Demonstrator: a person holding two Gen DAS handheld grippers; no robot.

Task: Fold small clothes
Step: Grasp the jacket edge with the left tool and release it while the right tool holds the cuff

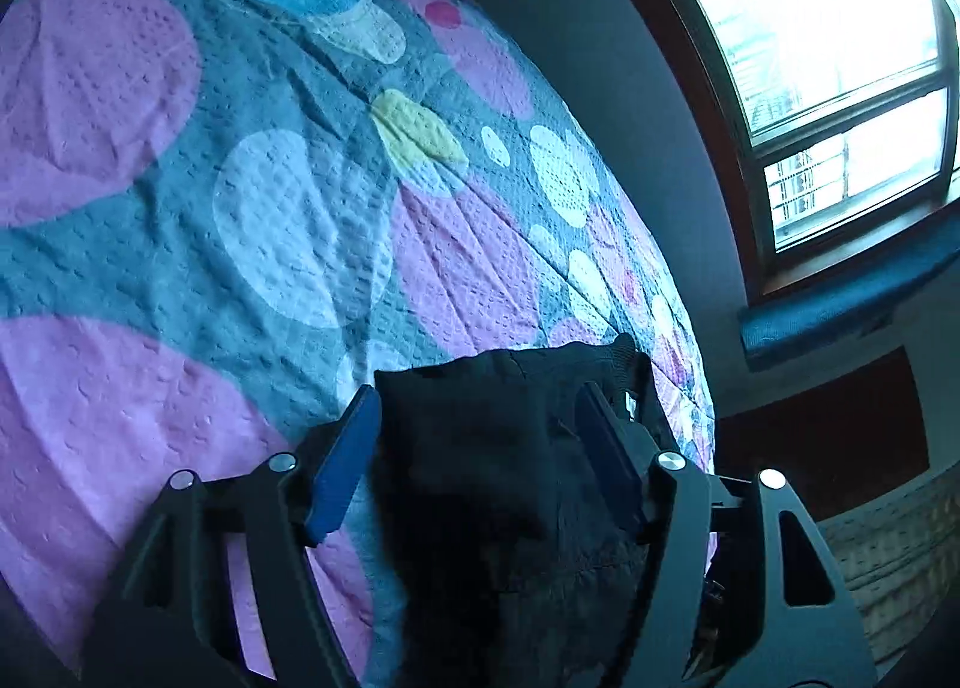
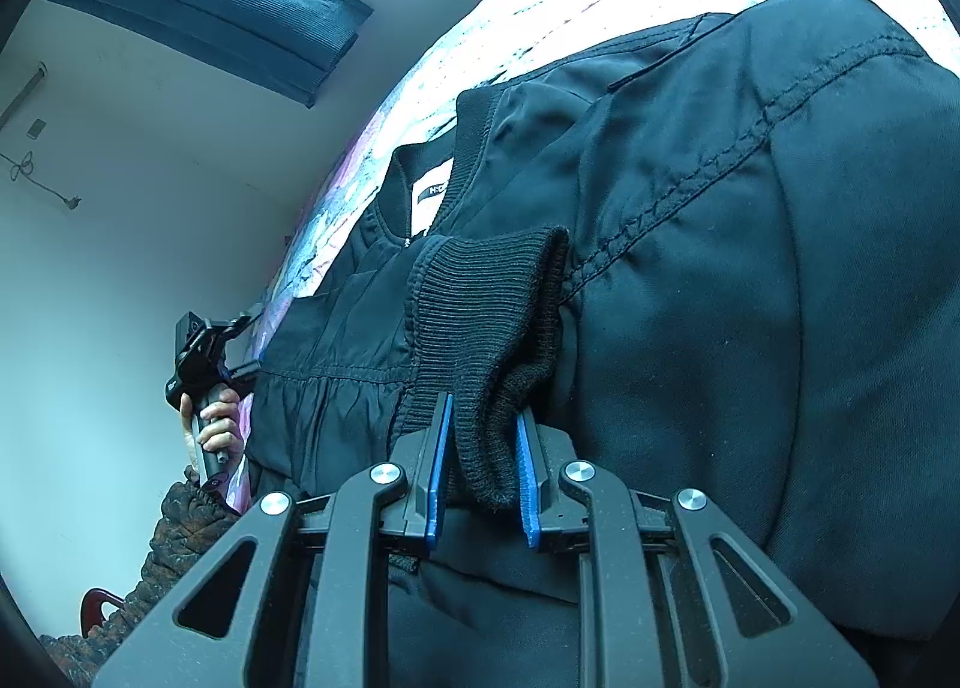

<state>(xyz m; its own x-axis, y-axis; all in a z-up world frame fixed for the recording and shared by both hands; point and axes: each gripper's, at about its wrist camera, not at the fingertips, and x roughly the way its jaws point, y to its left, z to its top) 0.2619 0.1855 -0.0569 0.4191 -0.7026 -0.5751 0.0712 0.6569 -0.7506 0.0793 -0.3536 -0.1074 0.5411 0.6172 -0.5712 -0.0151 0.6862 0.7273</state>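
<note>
A black jacket [image 2: 690,244] lies spread on the bed, with its collar and a white label [image 2: 431,194] toward the wall. My right gripper [image 2: 483,424] is shut on the ribbed sleeve cuff [image 2: 492,304] and holds it over the jacket body. In the left wrist view my left gripper [image 1: 480,394] has its jaws wide apart with a bunched part of the black jacket [image 1: 480,448] between the blue pads [image 1: 342,466]. The left gripper also shows in the right wrist view [image 2: 207,346], held in a hand at the jacket's far hem.
The bed has a quilted cover [image 1: 240,196] with pink, white and blue circles. A window [image 1: 834,87] and a grey wall [image 1: 630,87] lie beyond the bed's edge. A dark padded garment [image 2: 174,532] and a red object [image 2: 99,607] are by the wall.
</note>
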